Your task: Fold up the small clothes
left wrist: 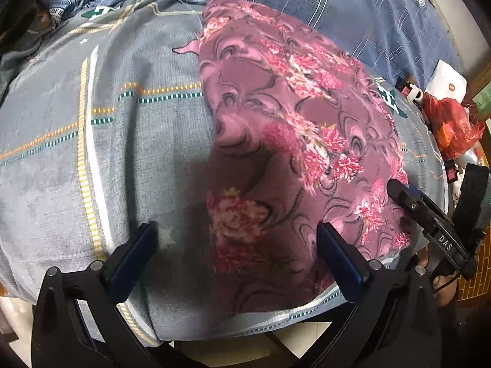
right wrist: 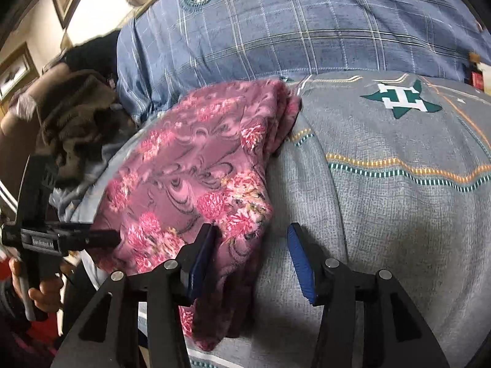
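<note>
Right now I have the pink floral garment (left wrist: 285, 141) lying folded on the grey patterned bedspread (left wrist: 129, 159), its far end up against the blue plaid quilt (right wrist: 276, 24). From the right wrist view it shows doubled layers along its right edge and hangs a little over the near edge of the bed.

My left gripper (left wrist: 236, 245) hovers over the garment's near end with its jaws spread wide and nothing between the pads. My right gripper (right wrist: 251, 242) is also released: its jaws stand apart, one blue finger (right wrist: 202, 260) lying over the cloth's edge, the other over bare bedspread, neither pinching.

I judge this fabric to be soft, fleecy and light, with no stiffness, so it will sag and slide apart if I lift it by one layer. The nap should grip the pads well enough. I would take hold at the near corners, catching all layers at the folded edge, with both grippers together.
</note>
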`<action>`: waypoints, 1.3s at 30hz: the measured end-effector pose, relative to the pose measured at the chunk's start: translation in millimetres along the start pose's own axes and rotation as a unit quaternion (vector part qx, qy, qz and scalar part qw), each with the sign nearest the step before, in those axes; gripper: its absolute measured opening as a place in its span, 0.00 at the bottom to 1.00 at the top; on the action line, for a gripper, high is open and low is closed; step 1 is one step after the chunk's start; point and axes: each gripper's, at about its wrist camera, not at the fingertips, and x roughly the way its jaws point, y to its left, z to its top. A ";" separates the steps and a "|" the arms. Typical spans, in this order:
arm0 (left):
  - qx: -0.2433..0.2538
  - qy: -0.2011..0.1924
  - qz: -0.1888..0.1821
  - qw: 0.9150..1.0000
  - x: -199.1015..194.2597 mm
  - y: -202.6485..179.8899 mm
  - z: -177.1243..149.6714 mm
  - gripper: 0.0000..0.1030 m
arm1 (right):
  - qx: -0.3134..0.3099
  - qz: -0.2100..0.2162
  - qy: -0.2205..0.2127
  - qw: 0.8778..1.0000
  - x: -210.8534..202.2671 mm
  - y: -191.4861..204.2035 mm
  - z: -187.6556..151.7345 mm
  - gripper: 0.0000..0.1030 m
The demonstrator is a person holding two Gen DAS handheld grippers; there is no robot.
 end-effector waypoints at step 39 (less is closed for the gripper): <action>-0.047 -0.055 -0.056 0.996 -28.3 37.9 9.1 1.00 | -0.011 -0.028 0.035 0.999 -1.4 18.2 13.1 0.50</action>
